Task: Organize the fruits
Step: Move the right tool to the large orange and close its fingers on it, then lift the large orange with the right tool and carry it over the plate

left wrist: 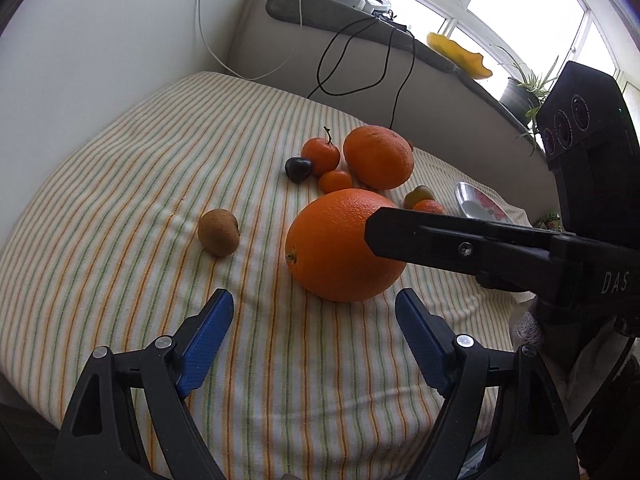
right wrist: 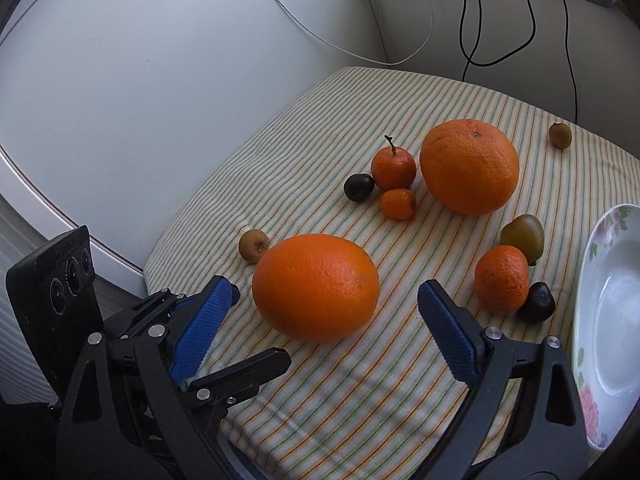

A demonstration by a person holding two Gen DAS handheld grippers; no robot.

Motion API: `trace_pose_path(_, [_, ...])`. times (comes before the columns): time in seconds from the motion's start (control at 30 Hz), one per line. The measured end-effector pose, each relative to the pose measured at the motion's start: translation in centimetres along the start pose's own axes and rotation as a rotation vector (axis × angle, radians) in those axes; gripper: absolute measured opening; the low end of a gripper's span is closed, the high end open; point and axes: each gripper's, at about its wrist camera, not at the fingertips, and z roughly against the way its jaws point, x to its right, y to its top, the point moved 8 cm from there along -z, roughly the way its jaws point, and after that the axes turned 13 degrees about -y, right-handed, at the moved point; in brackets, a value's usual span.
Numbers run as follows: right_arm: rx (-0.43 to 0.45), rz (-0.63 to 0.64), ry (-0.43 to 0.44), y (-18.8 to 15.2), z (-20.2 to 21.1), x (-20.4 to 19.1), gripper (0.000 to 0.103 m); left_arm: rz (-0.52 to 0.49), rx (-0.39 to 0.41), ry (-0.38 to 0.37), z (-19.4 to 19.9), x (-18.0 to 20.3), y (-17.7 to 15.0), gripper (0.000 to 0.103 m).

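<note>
A large orange [left wrist: 344, 244] [right wrist: 316, 288] lies on the striped cloth. In the right wrist view it sits between the blue pads of my right gripper [right wrist: 326, 288]; the jaws are wide and touch neither side. In the left wrist view one black finger [left wrist: 420, 240] of that gripper crosses the orange's right side. My left gripper [left wrist: 316, 300] is open and empty just in front of the orange; one of its fingers [right wrist: 248, 368] shows at lower left in the right wrist view. A white flowered plate [right wrist: 616, 320] [left wrist: 476, 204] lies to the right.
Behind lie a second large orange [right wrist: 470, 166], a stemmed tangerine [right wrist: 393, 166], a small mandarin [right wrist: 398, 204] and a dark plum [right wrist: 359, 187]. A brown fruit [right wrist: 253, 245] sits left. A mandarin [right wrist: 502, 280], a greenish fruit [right wrist: 522, 238] and a dark fruit [right wrist: 538, 302] crowd the plate. Cables hang at the back wall.
</note>
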Motion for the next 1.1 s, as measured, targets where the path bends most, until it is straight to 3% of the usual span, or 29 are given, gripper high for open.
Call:
trace_pose_path(0.4, [-0.063, -0.004, 0.058, 0.1, -1.9, -0.5, 0.088, -0.003, 0.003, -0.037, -0.7, 0.4, 0.4, 0.067])
trace_pose_path(0.63, [-0.087, 0.013, 0.055, 0.3, -2.8, -0.9, 0.080, -0.014, -0.004, -0.051, -1.1, 0.6, 0.6, 0.066])
trace_pose_path(1.1, [-0.078, 0.018, 0.046, 0.6, -2.8, -1.4, 0.079, -0.042, -0.014, -0.051, -1.6, 1.5, 0.8, 0.063])
